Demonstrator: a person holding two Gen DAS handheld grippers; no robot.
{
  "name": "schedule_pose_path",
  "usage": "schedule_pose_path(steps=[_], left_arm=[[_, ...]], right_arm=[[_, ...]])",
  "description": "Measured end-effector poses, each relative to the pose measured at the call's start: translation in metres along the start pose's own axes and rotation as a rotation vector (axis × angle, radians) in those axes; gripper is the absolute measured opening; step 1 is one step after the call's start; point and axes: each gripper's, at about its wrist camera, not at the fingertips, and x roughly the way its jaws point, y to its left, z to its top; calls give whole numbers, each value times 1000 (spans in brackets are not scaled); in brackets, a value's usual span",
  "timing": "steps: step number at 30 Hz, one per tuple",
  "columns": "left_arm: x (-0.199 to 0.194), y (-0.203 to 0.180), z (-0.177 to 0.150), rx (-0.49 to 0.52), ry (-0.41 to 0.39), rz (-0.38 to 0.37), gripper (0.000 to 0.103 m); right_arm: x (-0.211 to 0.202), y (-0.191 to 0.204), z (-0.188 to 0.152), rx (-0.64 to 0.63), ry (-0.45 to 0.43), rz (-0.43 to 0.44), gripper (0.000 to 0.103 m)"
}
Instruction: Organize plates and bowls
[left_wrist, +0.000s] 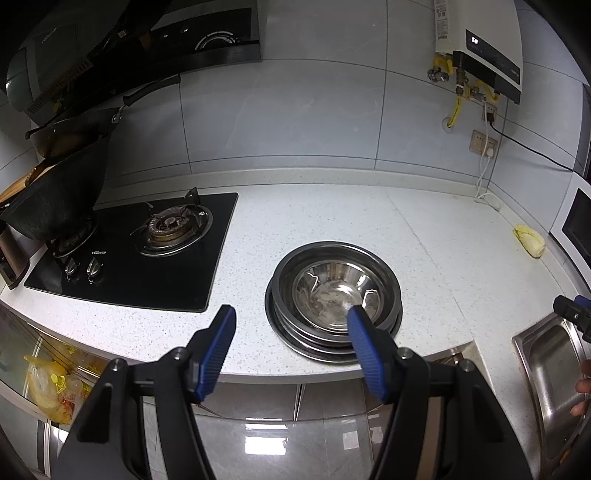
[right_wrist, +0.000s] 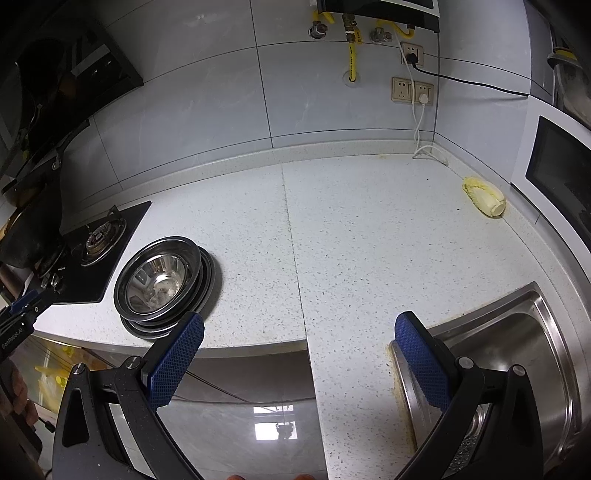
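The left gripper (left_wrist: 291, 314), with ribbed blue pads on black arms, is hovering with its jaws standing apart and nothing between them; its right pad is showing in front of the near rim of the stack. The right gripper (right_wrist: 299, 321), with cross-hatched blue pads, is likewise gaping wide over the counter edge, gripping nothing. Just beyond the left gripper, a stack of shiny stainless-steel plates (left_wrist: 325, 343) is sitting on the white speckled countertop (left_wrist: 332, 214), and a stainless-steel bowl (left_wrist: 338, 291) is resting on top, holding nothing that can be made out. To the right, a stainless-steel sink basin (right_wrist: 517, 339) is lying sunk into the counter. Left of the stack is sitting a black glass gas hob (left_wrist: 147, 254). Farther back, a pale yellow cabbage (right_wrist: 484, 201) is lying near the corner.
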Motion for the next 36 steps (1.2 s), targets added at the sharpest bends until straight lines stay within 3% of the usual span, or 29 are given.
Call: schedule_pose_path(steps=[36], left_arm=[[4, -2, 4, -13, -2, -25, 61]], right_arm=[[4, -16, 5, 27, 10, -61, 102]])
